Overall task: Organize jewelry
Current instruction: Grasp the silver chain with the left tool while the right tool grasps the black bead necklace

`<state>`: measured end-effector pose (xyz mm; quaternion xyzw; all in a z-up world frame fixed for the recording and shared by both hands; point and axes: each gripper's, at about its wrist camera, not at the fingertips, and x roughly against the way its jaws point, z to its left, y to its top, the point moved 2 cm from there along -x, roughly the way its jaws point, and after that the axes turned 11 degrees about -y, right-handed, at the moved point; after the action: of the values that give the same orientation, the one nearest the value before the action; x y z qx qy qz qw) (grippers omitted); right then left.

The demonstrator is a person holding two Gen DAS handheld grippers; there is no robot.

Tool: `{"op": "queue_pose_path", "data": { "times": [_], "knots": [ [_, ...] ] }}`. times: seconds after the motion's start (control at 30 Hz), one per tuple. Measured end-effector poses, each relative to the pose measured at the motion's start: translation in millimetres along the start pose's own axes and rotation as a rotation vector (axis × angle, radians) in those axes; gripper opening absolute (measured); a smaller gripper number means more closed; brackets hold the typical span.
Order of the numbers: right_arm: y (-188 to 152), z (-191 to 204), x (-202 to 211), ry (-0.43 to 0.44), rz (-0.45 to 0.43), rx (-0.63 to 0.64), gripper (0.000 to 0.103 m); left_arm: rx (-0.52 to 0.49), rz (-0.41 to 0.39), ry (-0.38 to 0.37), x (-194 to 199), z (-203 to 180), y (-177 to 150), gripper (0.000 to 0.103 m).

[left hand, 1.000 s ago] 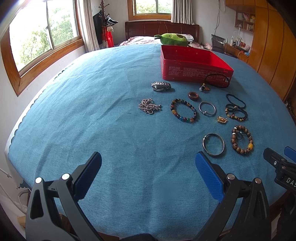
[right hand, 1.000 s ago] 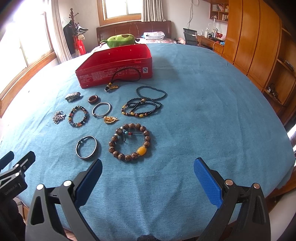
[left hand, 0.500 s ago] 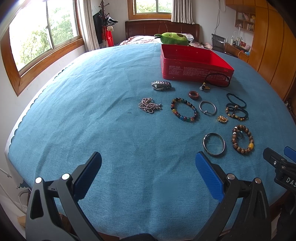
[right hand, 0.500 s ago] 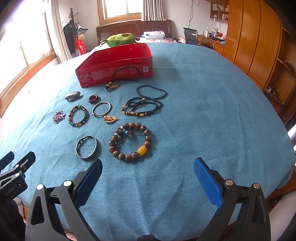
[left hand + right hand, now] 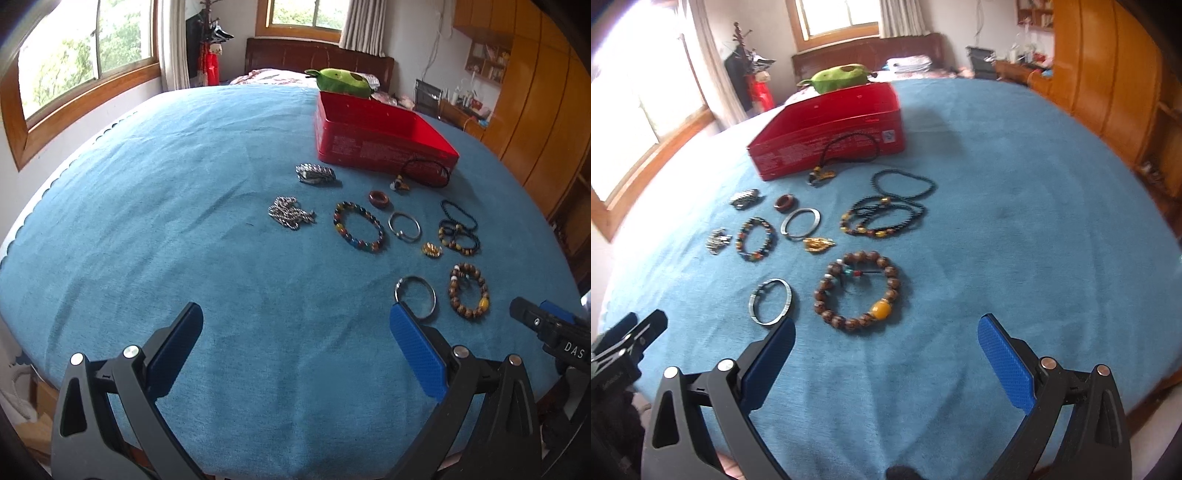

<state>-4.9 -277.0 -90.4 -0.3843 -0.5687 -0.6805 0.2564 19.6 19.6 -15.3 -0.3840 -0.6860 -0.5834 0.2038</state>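
Observation:
Several jewelry pieces lie on the blue cloth in front of an open red box [image 5: 384, 136], also in the right wrist view [image 5: 827, 129]. Nearest are a brown wooden bead bracelet with a yellow bead [image 5: 857, 291] [image 5: 469, 295] and a silver bangle [image 5: 771, 301] [image 5: 415, 295]. Farther are a multicolour bead bracelet [image 5: 358, 226], a silver chain [image 5: 290, 218], a metal watch band [image 5: 314, 173], a brown ring [image 5: 379, 199], a silver hoop [image 5: 800, 222], a gold charm [image 5: 817, 244], and black bead strands [image 5: 886, 214]. My left gripper [image 5: 295, 343] is open and empty. My right gripper [image 5: 884, 354] is open and empty, just short of the wooden bracelet.
A green plush toy [image 5: 341, 83] lies behind the red box. Wooden cabinets [image 5: 1108, 85] stand to the right, windows [image 5: 85, 62] to the left. The cloth's front edge runs just under both grippers. Each gripper shows at the edge of the other's view [image 5: 550, 332].
My right gripper has moved forward and tilted toward the wooden bead bracelet and bangle. The left gripper has edged slightly forward. The jewelry has not moved.

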Motion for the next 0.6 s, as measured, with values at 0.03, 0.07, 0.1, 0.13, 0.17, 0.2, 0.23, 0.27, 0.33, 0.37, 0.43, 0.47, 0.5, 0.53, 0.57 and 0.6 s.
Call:
{"op": "queue_pose_path", "data": {
  "times": [0.03,0.07,0.1,0.13,0.17,0.2,0.23,0.27,0.33,0.37,0.43,0.47,0.5,0.53,0.57,0.6],
  "knots": [
    [3,-2,-5,0.028,0.027,0.005,0.099,0.006,0.001,0.006,0,4,2,0.100],
    [6,-3,-9,0.052,0.052,0.008,0.099,0.008,0.004,0.012,-1,7,5,0.100],
    [9,-4,-16,0.082,0.092,0.006,0.099,0.011,0.008,0.019,-3,10,7,0.100],
    [12,-6,-22,0.099,0.126,0.001,0.099,0.014,0.015,0.024,-6,13,10,0.100],
    [16,-7,-27,0.117,0.159,-0.003,0.099,0.019,0.019,0.021,-8,15,12,0.100],
    [20,-8,-32,0.130,0.182,-0.008,0.099,0.025,0.019,0.008,-10,18,14,0.100],
    [24,-10,-35,0.140,0.191,-0.014,0.099,0.040,0.021,-0.011,-14,22,18,0.100],
    [27,-11,-38,0.148,0.190,-0.019,0.099,0.050,0.024,-0.020,-15,25,20,0.100],
    [39,-17,-47,0.139,0.189,-0.038,0.099,0.061,0.033,-0.034,-22,31,28,0.100],
    [45,-20,-51,0.124,0.190,-0.047,0.099,0.063,0.046,-0.026,-27,34,34,0.100],
    [59,-27,-59,0.109,0.187,-0.050,0.099,0.064,0.077,-0.030,-39,37,45,0.100],
    [65,-29,-63,0.107,0.190,-0.045,0.099,0.067,0.091,-0.028,-43,38,49,0.100],
    [73,-32,-68,0.114,0.195,-0.037,0.099,0.070,0.104,-0.032,-48,38,53,0.099],
    [78,-32,-72,0.127,0.191,-0.036,0.099,0.073,0.126,-0.044,-57,39,59,0.099],
    [84,-33,-76,0.149,0.181,-0.037,0.097,0.076,0.141,-0.048,-60,40,62,0.099],
    [89,-34,-78,0.161,0.178,-0.037,0.096,0.082,0.156,-0.053,-66,41,66,0.099]
  ]
}}
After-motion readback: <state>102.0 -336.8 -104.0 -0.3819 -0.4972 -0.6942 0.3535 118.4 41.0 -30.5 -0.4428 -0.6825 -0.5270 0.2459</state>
